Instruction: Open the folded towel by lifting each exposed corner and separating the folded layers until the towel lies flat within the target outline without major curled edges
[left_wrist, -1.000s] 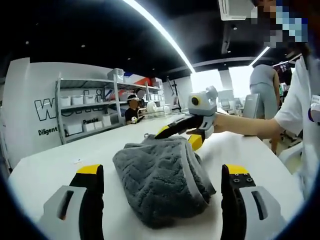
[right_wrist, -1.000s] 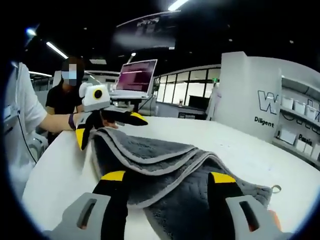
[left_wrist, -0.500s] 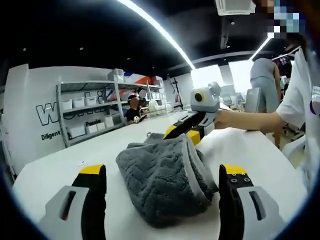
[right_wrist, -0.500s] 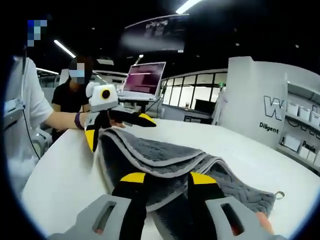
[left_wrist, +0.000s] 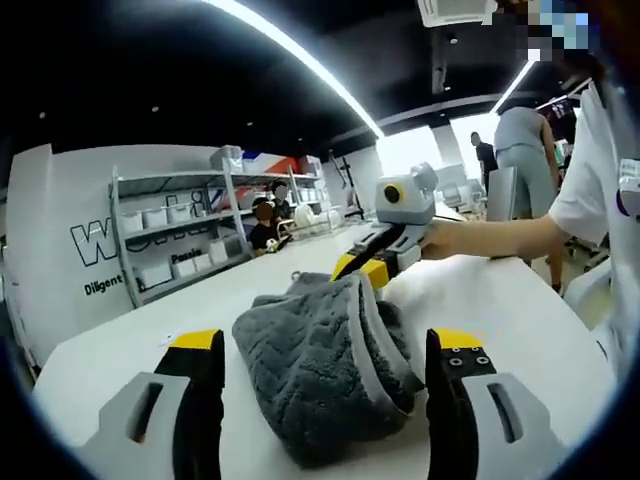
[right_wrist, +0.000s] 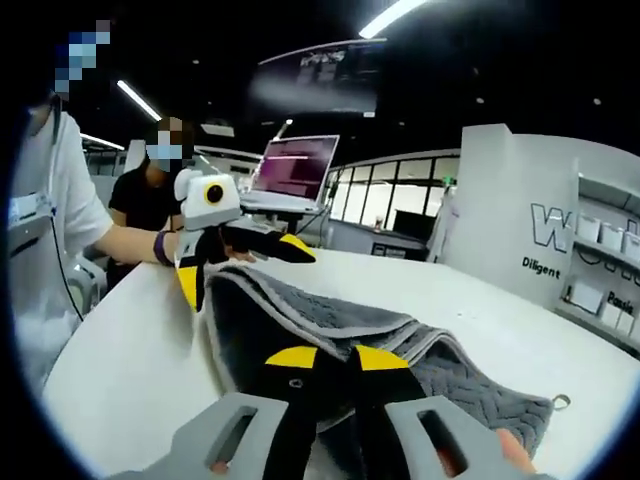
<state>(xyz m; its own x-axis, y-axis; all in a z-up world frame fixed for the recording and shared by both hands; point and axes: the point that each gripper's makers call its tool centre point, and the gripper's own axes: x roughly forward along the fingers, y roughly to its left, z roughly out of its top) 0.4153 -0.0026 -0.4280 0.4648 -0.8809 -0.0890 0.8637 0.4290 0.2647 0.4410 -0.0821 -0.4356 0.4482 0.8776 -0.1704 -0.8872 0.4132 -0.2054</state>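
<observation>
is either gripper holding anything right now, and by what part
The right gripper is shut on the folded grey terry towel, pinching its upper layers at the near edge. The left gripper is open, straddling the towel's other end.

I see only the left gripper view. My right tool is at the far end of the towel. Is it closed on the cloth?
Observer: Yes. In the right gripper view the right tool has its jaws almost together, with a fold of the grey towel between them.
Operator: How many layers does it hold?
Observer: I cannot tell. From there, stacked hemmed edges run away toward the left tool.
Operator: Is a free corner near the right tool?
Observer: Yes. A corner with a small hanging loop lies on the white table, to the right of the jaws.
</observation>
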